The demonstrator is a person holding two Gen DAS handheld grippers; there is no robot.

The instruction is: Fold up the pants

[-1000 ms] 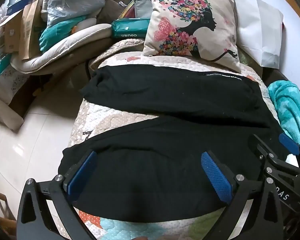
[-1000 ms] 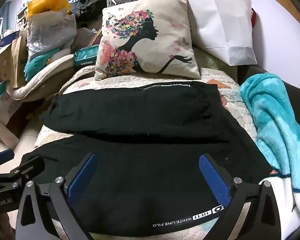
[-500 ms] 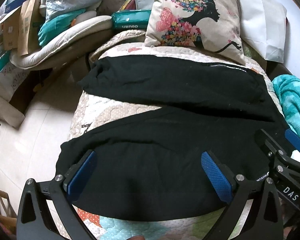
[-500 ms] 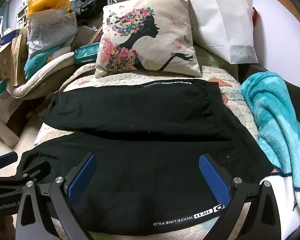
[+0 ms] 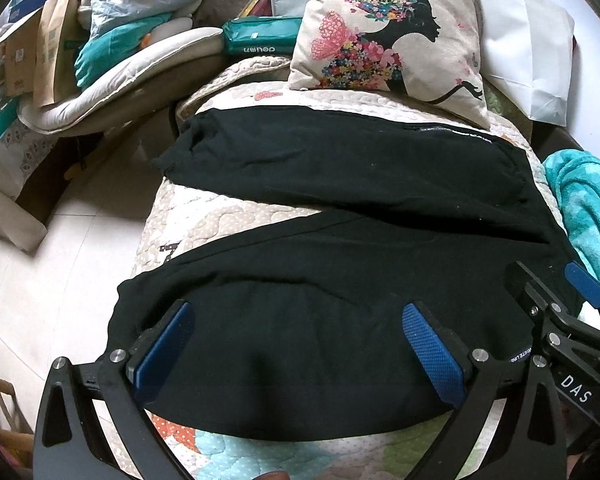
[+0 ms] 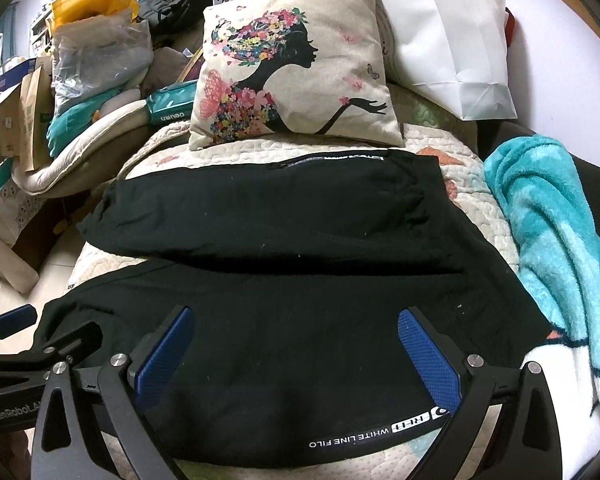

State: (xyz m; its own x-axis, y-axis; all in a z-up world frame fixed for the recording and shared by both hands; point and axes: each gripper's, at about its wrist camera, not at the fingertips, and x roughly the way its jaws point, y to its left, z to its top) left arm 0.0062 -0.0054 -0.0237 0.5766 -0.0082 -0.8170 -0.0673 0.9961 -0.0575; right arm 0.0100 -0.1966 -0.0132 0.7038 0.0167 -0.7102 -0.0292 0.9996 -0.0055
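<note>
Black pants lie spread flat on a quilted bed cover, legs pointing left, waist at the right. The far leg and the near leg splay apart at the left, with quilt showing between them. White lettering runs along the near hem. My left gripper hovers open over the near leg, nothing between its blue pads. My right gripper is open too, above the waist end of the near leg. Each gripper shows at the edge of the other's view.
A floral cushion and a white paper bag rest at the head of the bed. A teal blanket lies along the right side. Piled bags, boxes and a cushion pad crowd the left, beyond a strip of tiled floor.
Both cameras have drifted slightly; the pants sit a little higher in the left view. The pants lie unchanged and both grippers stay open.
</note>
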